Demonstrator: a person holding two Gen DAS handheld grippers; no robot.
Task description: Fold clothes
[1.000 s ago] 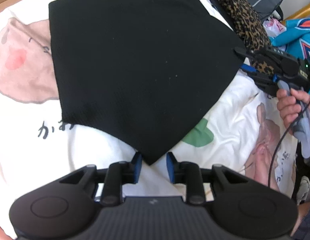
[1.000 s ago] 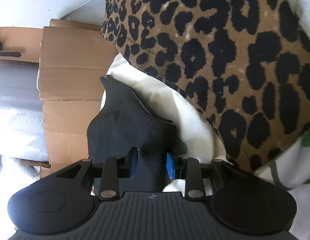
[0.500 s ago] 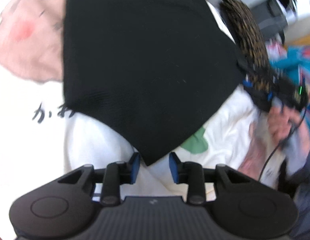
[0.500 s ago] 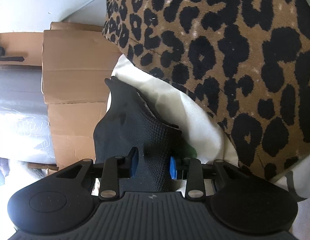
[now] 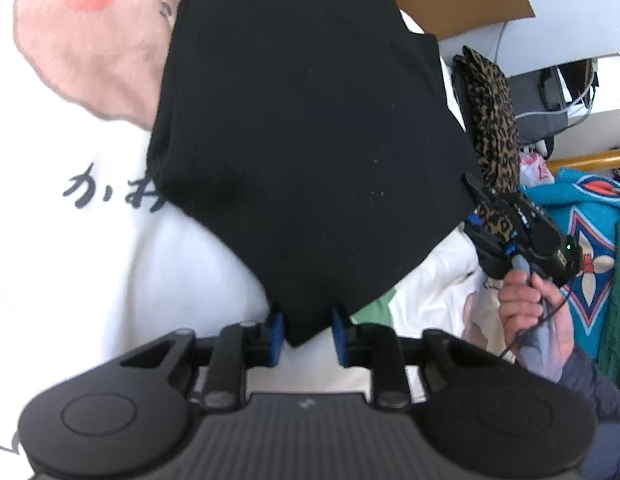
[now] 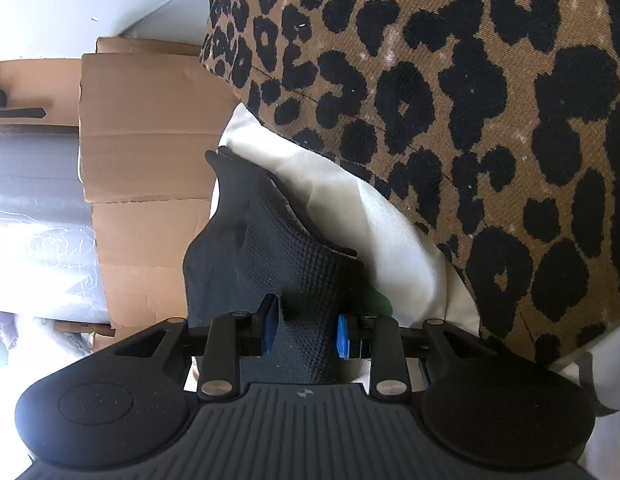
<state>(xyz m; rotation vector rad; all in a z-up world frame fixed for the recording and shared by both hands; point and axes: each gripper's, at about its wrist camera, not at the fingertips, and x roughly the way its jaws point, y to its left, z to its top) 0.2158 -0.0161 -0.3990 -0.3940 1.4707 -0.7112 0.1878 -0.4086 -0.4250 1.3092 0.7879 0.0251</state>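
Note:
A folded black garment [image 5: 310,140] lies flat on a white printed bedsheet [image 5: 182,280]. Its near corner points in between the blue pads of my left gripper [image 5: 308,334], whose jaws are closing. The cloth there still looks flat, not pinched. At the garment's right corner my right gripper [image 5: 471,204] is held by a person's hand [image 5: 525,304]. The right wrist view shows that gripper [image 6: 304,330] shut on a bunched, lifted corner of the black garment [image 6: 270,264].
A folded leopard-print garment [image 5: 493,120] [image 6: 449,100] lies just beyond the right gripper. Teal patterned clothing [image 5: 589,220] is piled at the right edge. Cardboard boxes [image 6: 150,128] stand past the bed's far side, and a desk with cables is at the back right.
The left gripper has dropped closer to the near corner and rolled, so the garment looks tilted and its corner reaches deeper between the pads. The right gripper keeps its hold, barely moved.

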